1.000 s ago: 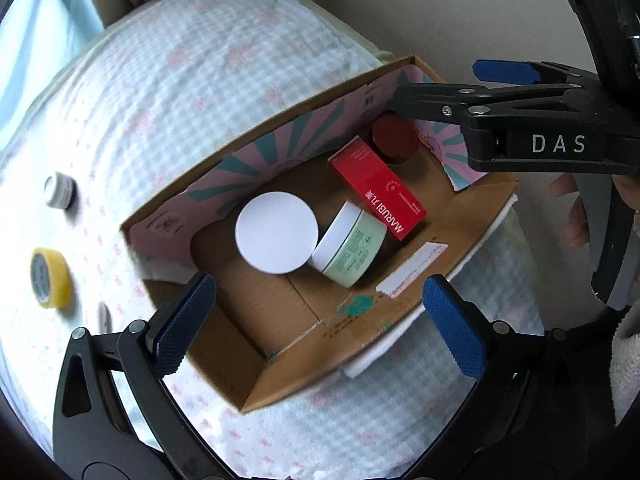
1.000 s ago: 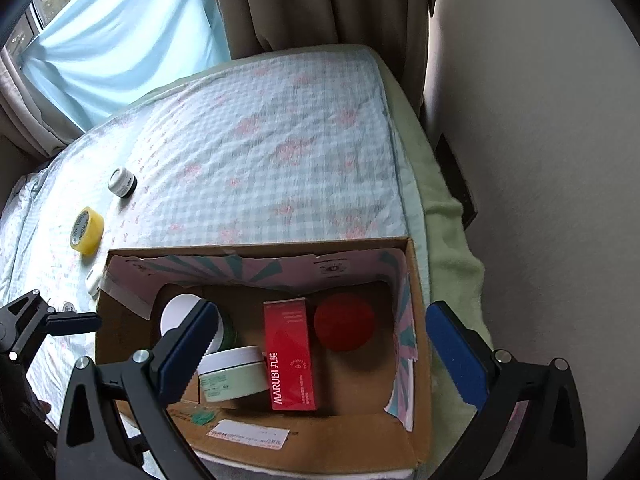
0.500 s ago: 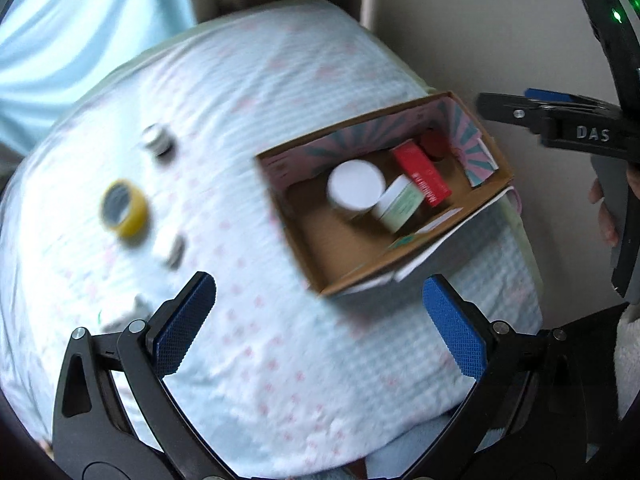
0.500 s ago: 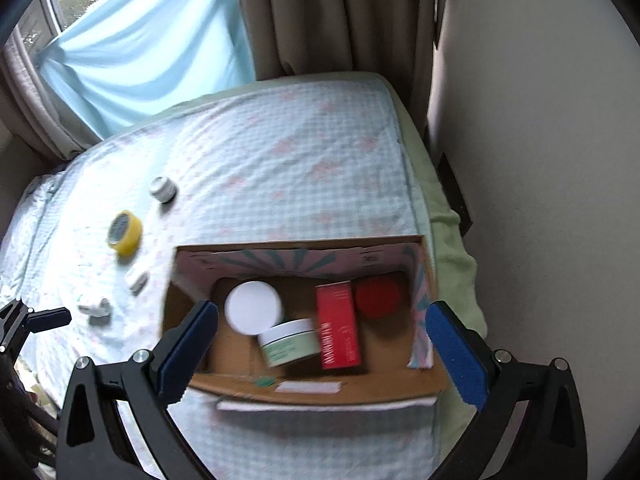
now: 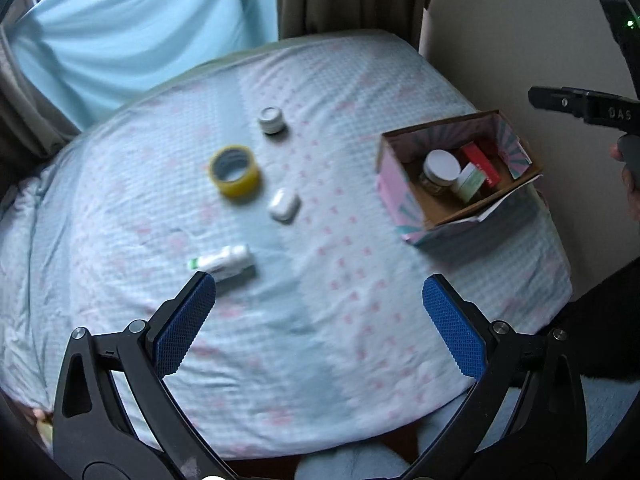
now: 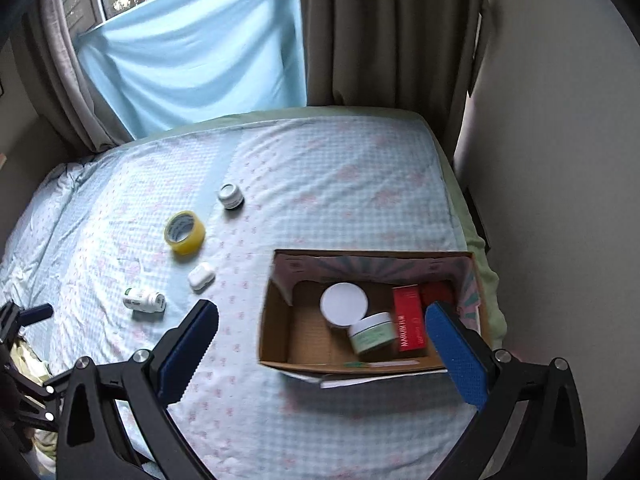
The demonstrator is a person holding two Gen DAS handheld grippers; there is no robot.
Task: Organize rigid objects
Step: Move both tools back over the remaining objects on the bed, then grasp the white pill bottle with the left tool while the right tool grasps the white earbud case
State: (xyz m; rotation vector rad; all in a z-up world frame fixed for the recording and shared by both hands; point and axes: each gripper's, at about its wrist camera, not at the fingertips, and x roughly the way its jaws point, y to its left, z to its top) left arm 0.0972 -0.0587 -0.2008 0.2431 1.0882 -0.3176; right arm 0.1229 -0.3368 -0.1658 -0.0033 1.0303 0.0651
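A cardboard box (image 5: pixel 402 208) (image 6: pixel 276 344) sits at the bed's right side, holding a white-lidded jar (image 6: pixel 343 305), a green jar (image 6: pixel 370 332), a red carton (image 6: pixel 408 316) and a red lid (image 6: pixel 434 290). Loose on the sheet lie a yellow tape roll (image 5: pixel 234 174) (image 6: pixel 185 233), a small white jar (image 5: pixel 271 120) (image 6: pixel 231 196), a white earbud case (image 5: pixel 284 205) (image 6: pixel 201 276) and a small white bottle (image 5: pixel 224 262) (image 6: pixel 144 299). My left gripper (image 5: pixel 320 320) hovers open above the sheet. My right gripper (image 6: pixel 320 344) is open high over the box.
The bed (image 6: pixel 320 168) has a light blue checked sheet with pink marks. A wall (image 6: pixel 560 160) runs along the right, curtains (image 6: pixel 380 32) and a blue drape (image 6: pixel 192 64) at the far end. A hand (image 5: pixel 630 188) holds the right tool.
Both grippers have pulled up and back from the box. The left view has swung left, bringing the loose items on the sheet into sight. Nothing was grasped.
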